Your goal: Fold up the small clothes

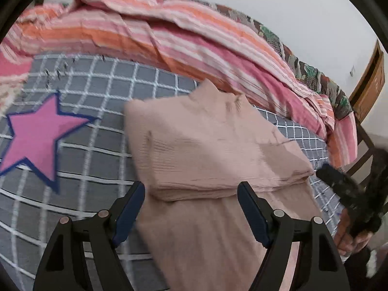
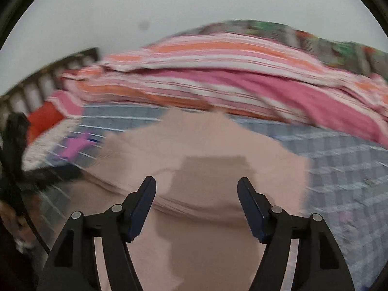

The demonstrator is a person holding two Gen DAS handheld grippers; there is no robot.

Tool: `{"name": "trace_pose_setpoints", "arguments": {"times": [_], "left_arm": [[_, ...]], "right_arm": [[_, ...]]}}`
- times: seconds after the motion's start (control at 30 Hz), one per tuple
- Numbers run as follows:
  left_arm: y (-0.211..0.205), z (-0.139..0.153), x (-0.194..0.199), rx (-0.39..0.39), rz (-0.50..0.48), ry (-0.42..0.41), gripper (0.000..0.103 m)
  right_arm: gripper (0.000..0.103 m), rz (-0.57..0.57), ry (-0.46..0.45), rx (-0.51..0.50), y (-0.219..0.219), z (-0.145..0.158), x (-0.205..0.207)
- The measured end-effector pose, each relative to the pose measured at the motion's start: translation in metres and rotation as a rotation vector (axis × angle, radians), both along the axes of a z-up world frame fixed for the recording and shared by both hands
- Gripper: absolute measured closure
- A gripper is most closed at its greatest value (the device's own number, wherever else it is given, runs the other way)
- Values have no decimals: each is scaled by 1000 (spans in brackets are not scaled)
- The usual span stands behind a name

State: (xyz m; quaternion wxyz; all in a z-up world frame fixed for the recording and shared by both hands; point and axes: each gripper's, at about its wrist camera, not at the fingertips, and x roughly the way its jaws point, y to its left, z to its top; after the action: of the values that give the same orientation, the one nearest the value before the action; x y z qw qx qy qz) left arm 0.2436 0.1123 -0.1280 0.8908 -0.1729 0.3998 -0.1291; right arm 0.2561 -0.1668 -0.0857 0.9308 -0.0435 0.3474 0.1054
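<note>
A dusty-pink ribbed garment lies on a grey sheet with a white grid, its far part folded back over the near part so that a thick folded edge runs across just beyond the fingertips in both wrist views. In the left wrist view the left gripper hangs over that folded edge with its jaws spread wide and nothing between the blue pads; the cloth lies below them, not pinched. In the right wrist view the right gripper is likewise spread apart over the same pink garment, with no fabric caught between its pads, and a dark shadow falls on the cloth ahead of it. A pink star with a blue border is printed on the sheet to the left of the garment. Beyond the sheet, a rumpled pink, orange and white striped blanket is heaped along the far side of the bed. The right wrist view is blurred.
</note>
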Motion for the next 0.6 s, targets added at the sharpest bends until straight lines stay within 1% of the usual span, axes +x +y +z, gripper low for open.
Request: {"name": "trace_pose_setpoints", "arguments": {"times": [0.03, 0.07, 0.1, 0.13, 0.2, 0.27, 0.3, 0.33, 0.37, 0.4, 0.43, 0.47, 0.5, 0.53, 0.57, 0.6], "left_arm": [[-1, -1, 1, -8, 6, 3, 35], [-2, -2, 4, -5, 20, 3, 37], [-2, -3, 8, 8, 33, 1, 38], [-3, -5, 13, 25, 49, 5, 40], [-2, -9, 20, 26, 64, 21, 44], [-2, -14, 31, 49, 88, 46, 55], [-3, -15, 34, 69, 94, 51, 58], [-5, -15, 35, 92, 101, 49, 67], [-7, -15, 36, 115, 109, 43, 72], [-8, -14, 37, 120, 111, 40, 73], [-9, -12, 37, 120, 112, 34, 78], [-10, -10, 38, 120, 115, 24, 87], [-9, -9, 39, 121, 117, 21, 91], [-9, -7, 40, 114, 116, 14, 93], [-8, -3, 41, 96, 120, -7, 94], [-6, 0, 41, 86, 126, -23, 94]], "right_arm": [[34, -53, 12, -47, -16, -6, -1], [35, -80, 22, -76, -27, -11, -1], [36, -102, 39, -100, -40, -17, 0], [38, -110, 53, -103, -49, -21, 0], [39, -127, 95, -99, -62, -32, 4], [40, -135, 114, -82, -69, -37, 7], [40, -137, 123, -65, -72, -40, 10], [40, -136, 127, -53, -74, -40, 12], [40, -135, 130, -42, -74, -40, 17], [40, -135, 137, -40, -72, -42, 23], [41, -141, 147, -41, -72, -43, 29], [44, -148, 156, -34, -71, -45, 35], [47, -148, 172, -5, -71, -47, 44], [57, -147, 179, 18, -69, -48, 46], [77, -148, 183, 37, -70, -48, 51], [87, -151, 183, 60, -72, -47, 54]]}}
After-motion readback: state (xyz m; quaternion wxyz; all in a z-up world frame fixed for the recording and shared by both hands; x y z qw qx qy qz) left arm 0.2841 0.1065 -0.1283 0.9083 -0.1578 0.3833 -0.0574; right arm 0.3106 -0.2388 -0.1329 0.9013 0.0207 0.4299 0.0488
